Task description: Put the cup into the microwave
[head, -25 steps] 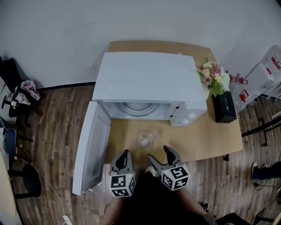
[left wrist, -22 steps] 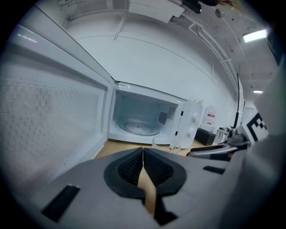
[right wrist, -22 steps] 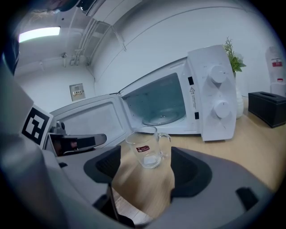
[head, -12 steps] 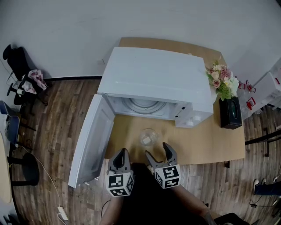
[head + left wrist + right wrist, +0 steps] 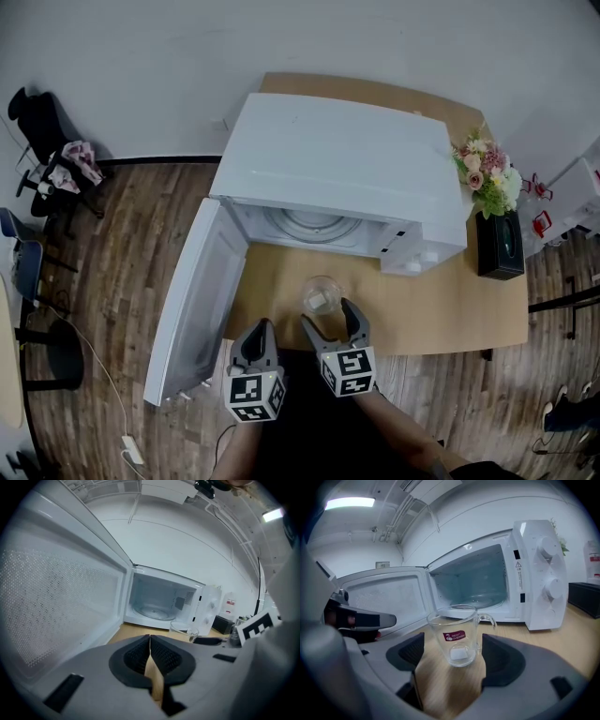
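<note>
A clear glass cup (image 5: 321,294) with a handle and a red label stands upright on the wooden table (image 5: 441,309), in front of the white microwave (image 5: 347,159). The microwave's door (image 5: 197,291) hangs wide open to the left, and the glass turntable inside is bare. My right gripper (image 5: 327,315) is just behind the cup, and its jaws are opening. In the right gripper view the cup (image 5: 457,637) sits between the tips without touching either pad. My left gripper (image 5: 259,328) is shut and empty near the table's front edge, beside the door.
A bunch of flowers (image 5: 487,178) and a black box (image 5: 500,246) stand at the table's right end, past the microwave's control knobs (image 5: 548,569). The open door takes up the room on the left. A chair (image 5: 47,122) stands on the wood floor far left.
My right gripper has moved forward and down towards the cup, and its jaws now stand either side of it. The left gripper has hardly moved.
</note>
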Demonstrator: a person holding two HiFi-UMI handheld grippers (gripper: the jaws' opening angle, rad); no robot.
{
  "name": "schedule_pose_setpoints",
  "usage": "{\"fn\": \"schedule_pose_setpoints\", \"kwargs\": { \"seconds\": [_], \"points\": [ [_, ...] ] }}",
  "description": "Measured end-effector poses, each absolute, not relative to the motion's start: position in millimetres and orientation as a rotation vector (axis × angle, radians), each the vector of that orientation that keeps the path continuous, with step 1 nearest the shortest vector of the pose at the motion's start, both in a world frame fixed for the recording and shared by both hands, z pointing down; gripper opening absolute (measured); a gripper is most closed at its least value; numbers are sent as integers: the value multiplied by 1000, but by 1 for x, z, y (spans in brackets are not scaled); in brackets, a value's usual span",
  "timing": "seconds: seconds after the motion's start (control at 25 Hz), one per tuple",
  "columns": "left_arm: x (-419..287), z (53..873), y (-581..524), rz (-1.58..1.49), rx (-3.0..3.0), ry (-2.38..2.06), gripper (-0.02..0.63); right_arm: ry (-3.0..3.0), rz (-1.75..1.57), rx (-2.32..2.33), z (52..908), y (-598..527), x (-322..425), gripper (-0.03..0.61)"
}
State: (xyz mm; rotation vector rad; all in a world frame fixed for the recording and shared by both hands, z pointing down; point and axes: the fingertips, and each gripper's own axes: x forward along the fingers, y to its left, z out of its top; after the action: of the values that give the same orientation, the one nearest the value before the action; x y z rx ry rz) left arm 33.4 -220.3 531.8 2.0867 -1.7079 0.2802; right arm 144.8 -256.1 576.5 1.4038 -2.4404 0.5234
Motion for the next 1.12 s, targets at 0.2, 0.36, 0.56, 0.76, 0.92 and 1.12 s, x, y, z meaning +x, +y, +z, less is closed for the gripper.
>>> {"fn": "schedule_pose_setpoints", "kwargs": {
  "seconds": [0.2,0.36,0.56,0.76,0.92,1.12],
  "points": [
    [32,531,-231,271,2096,-1707,6,-2414,468,1438,580,-267,140,344],
    [30,533,-234,273,2095,-1701,6,-2403,454,1490,580,-278,138,344],
    [25,536,-237,291,2089,-1692,6,-2378,467,1547,584,-291,132,343],
    [26,538,-244,307,2104,-1670,6,-2363,460,1579,582,-299,131,342],
    [30,537,-247,301,2118,-1657,6,-2363,457,1568,583,-299,131,342],
    [30,536,-246,289,2119,-1656,6,-2361,446,1572,583,-299,132,342]
  ]
}}
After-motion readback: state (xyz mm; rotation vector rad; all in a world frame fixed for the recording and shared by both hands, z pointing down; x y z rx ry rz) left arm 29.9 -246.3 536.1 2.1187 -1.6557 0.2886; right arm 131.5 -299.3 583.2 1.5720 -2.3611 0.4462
